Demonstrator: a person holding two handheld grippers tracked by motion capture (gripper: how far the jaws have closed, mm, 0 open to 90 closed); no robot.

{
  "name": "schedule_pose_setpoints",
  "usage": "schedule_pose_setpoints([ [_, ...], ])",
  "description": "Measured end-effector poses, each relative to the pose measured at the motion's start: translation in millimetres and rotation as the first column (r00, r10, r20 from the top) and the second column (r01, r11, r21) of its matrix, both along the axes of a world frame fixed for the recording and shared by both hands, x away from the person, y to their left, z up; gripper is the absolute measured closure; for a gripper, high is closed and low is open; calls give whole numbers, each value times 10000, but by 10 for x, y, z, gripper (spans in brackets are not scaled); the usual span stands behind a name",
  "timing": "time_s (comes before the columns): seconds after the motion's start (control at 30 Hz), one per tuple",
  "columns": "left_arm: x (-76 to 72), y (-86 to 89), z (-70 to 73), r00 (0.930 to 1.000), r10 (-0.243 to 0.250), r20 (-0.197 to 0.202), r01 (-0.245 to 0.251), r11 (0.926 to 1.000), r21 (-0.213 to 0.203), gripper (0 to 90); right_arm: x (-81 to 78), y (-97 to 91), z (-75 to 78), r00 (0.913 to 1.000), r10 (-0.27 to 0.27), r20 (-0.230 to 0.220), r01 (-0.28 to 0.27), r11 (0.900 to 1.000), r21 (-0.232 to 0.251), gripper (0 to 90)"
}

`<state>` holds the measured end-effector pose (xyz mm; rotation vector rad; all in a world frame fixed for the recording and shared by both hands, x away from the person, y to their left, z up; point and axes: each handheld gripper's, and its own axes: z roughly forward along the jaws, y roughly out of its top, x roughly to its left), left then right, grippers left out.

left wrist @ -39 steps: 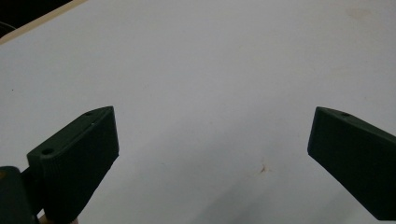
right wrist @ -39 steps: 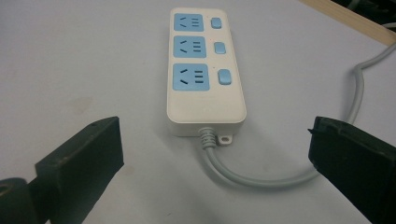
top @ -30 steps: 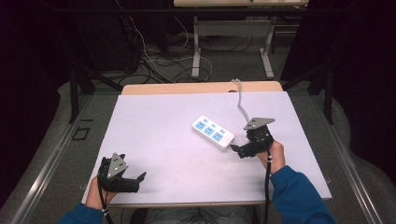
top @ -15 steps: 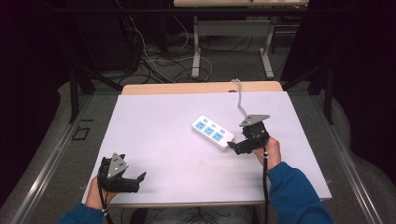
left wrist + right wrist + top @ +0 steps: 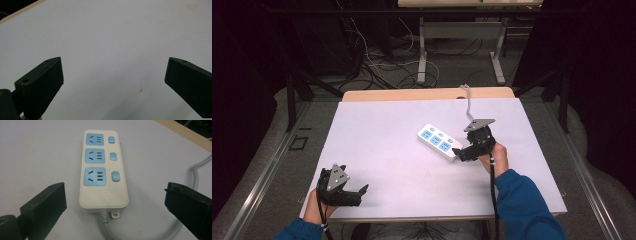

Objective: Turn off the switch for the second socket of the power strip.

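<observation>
Right tool [image 5: 458,152] is held wide open, empty, just before the power strip [image 5: 439,141] on the table [image 5: 382,125].
Its jaws should be centred across the strip's cable end before closing; left tool [image 5: 362,192] is open, idle.

Right claw [image 5: 460,152] touches the power strip [image 5: 439,141] — left claw [image 5: 360,192] well apart.

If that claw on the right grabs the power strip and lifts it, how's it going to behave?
The power strip looks like a rigid, smooth plastic box, so it should lift stiffly but might slip. Its flat shape probably won't roll. The grey cord curving away will likely drag and tug.
</observation>
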<state>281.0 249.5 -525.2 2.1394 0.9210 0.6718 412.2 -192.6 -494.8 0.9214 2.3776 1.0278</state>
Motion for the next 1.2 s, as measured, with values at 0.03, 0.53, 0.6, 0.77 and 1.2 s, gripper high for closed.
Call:
schedule_pose_setpoints([
  [0.03,1,1,0,10000,7,-2,-7,10000,3,19,13,5,0,10000,20,82,-20,10000,-9,31],
  [0.53,2,1,0,10000,8,9,-8,10000,6,19,179,85,5,9999,-160,4,160,9998,112,30],
  [0.6,2,1,0,10000,8,-9,-8,10000,3,19,202,97,-1,9996,-245,123,242,9994,230,30],
  [0.77,3,3,0,10000,6,22,-6,10000,13,19,259,119,-4,9993,-334,192,328,9991,264,18],
  [1.2,3,2,0,10000,12,-3,-12,10000,-2,19,404,146,-51,9980,-630,98,624,9970,465,0],
])
